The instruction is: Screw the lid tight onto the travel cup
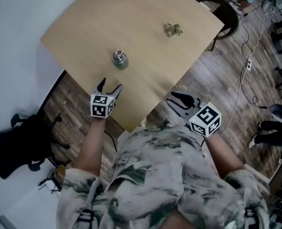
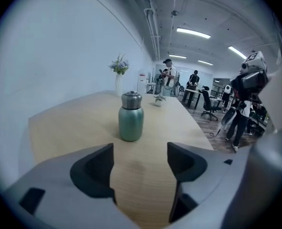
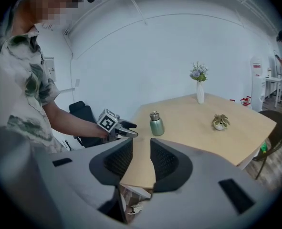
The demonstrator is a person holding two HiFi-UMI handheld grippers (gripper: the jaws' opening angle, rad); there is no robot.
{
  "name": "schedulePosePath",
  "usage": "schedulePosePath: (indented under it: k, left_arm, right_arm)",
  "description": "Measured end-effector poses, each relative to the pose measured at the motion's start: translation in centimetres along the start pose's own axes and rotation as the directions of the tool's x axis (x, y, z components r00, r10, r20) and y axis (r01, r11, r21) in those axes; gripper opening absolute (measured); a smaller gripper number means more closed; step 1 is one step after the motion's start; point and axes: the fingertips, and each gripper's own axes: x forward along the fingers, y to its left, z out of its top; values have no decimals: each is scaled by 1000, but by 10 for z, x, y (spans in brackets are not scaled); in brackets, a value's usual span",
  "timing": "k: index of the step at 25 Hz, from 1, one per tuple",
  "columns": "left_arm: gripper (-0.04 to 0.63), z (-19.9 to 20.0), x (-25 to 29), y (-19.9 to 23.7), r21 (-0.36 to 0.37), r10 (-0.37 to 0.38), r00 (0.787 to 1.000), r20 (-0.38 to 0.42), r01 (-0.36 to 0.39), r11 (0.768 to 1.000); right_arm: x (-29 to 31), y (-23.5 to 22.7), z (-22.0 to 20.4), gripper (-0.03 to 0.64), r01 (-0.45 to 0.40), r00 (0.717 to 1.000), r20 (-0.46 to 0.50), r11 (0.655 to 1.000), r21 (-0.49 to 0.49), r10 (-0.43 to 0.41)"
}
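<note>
Left gripper (image 1: 109, 85): jaws open, empty, over the near edge of the table (image 1: 150, 46). Travel cup (image 1: 120, 60) stands upright straight ahead of it, near but not touching, lid (image 2: 131, 99) on top. Right gripper (image 1: 179, 100): narrow gap, empty, farther off by the table corner.

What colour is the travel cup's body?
The travel cup is muted green, clearest in the left gripper view.

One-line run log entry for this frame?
travel cup: upright on table, lid on | left gripper: open, empty, short of cup | right gripper: open, empty, off table
</note>
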Motion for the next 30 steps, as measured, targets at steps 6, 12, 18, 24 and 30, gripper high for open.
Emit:
schedulePosePath:
  k: [6, 12, 18, 24, 30]
  left_arm:
    - [176, 12, -44, -78, -117, 22, 1000, 19, -20, 993]
    - [92, 15, -78, -174, -208, 6, 1000, 26, -1, 978]
    - [37, 15, -120, -266, -294, -9, 997, 79, 32, 955]
    - [23, 12, -147, -336, -334, -50, 992, 113, 85, 939]
    - [23, 2, -164, -377, -320, -57, 995, 85, 81, 944]
  right_arm:
    - [-30, -15, -20, 86, -63, 998, -14, 997, -36, 62]
    - [-66, -17, -45, 64, -149, 989, -32, 986, -74, 147]
    - [-104, 2, -75, 44, -242, 969, -73, 961, -130, 235]
    - [-134, 16, -93, 29, -294, 955, -95, 944, -149, 282]
    - [-159, 31, -108, 21, -319, 946, -102, 938, -139, 306]
